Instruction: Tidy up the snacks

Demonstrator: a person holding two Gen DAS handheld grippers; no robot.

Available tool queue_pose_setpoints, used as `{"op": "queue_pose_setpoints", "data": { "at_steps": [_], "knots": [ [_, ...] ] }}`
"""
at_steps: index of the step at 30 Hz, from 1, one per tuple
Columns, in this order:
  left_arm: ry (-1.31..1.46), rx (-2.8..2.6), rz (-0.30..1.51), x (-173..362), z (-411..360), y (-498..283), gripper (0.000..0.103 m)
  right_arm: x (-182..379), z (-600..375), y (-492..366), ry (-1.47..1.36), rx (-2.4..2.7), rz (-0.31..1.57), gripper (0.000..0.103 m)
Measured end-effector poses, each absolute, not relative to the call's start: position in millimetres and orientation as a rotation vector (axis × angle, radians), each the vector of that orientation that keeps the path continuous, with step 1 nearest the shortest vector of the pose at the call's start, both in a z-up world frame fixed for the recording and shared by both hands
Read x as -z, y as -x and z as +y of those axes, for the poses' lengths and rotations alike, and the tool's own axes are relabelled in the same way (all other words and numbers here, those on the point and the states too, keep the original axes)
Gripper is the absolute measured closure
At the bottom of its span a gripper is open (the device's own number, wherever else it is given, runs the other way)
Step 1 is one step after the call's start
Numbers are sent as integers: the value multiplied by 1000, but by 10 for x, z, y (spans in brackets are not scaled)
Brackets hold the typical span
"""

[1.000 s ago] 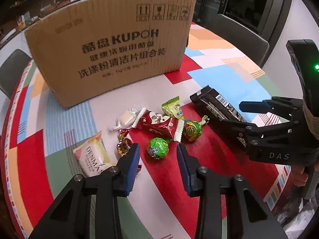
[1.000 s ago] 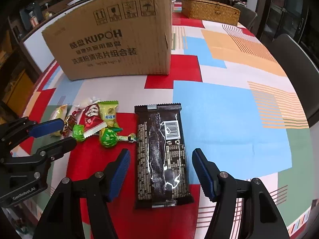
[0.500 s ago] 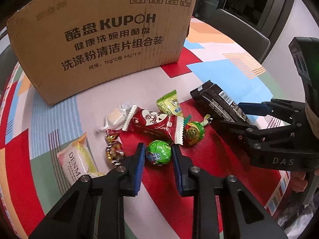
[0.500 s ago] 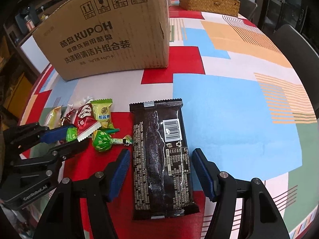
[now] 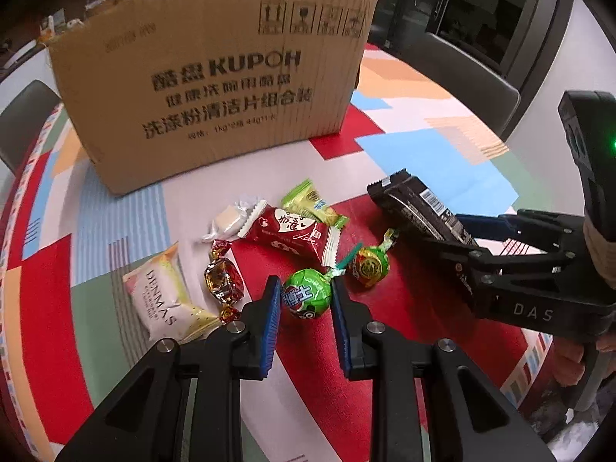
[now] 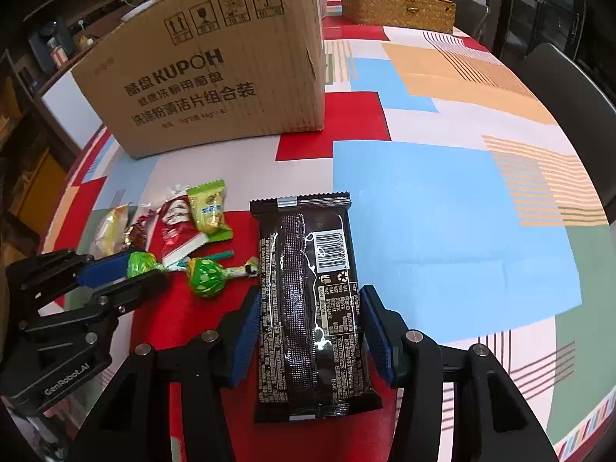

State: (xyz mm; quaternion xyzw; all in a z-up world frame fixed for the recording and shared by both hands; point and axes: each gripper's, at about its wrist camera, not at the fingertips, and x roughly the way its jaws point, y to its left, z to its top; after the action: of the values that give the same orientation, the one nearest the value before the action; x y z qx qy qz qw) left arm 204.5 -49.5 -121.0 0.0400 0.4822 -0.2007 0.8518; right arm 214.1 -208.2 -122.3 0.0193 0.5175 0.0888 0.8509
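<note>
Green lollipop (image 5: 307,297) pinched in left gripper (image 5: 304,300) fingers; right gripper (image 6: 308,327) closing around black snack pack (image 6: 308,304), contact seemingly not made.

Left hand-held gripper (image 5: 304,300) tilted down, pads clamped tight, right hand-held gripper (image 6: 308,331) tilted down, jaws closing

Wicker basket (image 6: 398,8) behind patchwork tablecloth (image 6: 442,200)
</note>
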Motion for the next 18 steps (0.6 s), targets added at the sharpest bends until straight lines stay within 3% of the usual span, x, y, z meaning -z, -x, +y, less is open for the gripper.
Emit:
{"op": "queue_pose_setpoints", "data": {
  "at_steps": [18],
  "knots": [
    [-54,390,859,667,-403,-1813,77,718,-2039,-1884,-55,-216,951,52]
  ]
}}
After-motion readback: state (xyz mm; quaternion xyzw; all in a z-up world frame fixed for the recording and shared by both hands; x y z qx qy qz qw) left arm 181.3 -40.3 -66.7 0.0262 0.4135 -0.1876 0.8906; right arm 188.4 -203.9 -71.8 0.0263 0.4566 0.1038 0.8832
